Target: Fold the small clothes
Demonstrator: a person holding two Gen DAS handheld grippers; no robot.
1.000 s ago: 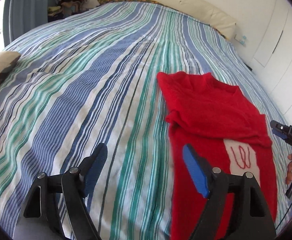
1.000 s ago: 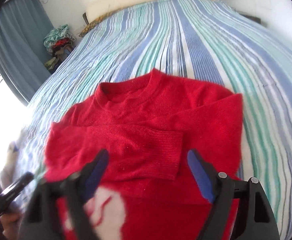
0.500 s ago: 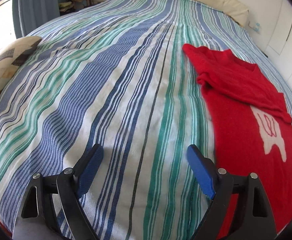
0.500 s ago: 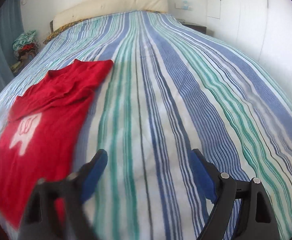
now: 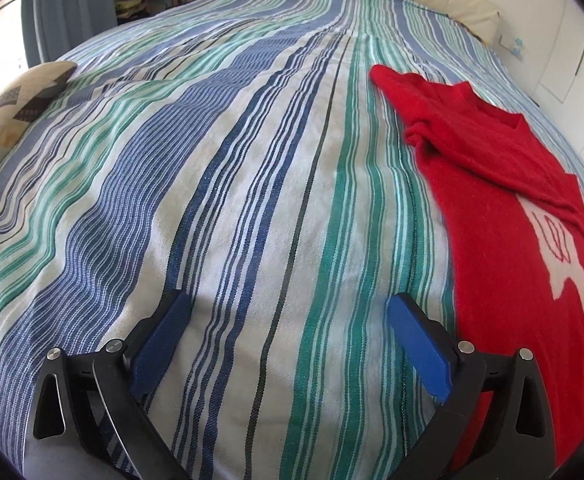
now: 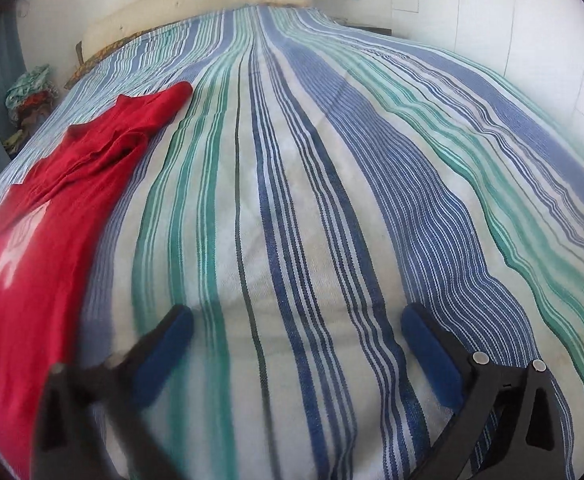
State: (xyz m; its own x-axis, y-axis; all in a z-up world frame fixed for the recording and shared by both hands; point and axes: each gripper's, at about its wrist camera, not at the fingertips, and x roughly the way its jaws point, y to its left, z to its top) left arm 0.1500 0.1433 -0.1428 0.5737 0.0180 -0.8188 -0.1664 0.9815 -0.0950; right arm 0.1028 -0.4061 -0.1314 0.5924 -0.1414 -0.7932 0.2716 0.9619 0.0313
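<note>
Fingers (image 5: 163, 336) (image 6: 432, 360) of both grippers opening, empty — fuzzy red knit sweater (image 5: 504, 216) flat on striped woven bedspread (image 5: 251, 160).

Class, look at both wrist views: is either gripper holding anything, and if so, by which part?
Nothing is held. The left gripper and right gripper have jaws opening over bare bedspread, nothing between them; the red sweater lies beside them.
</note>
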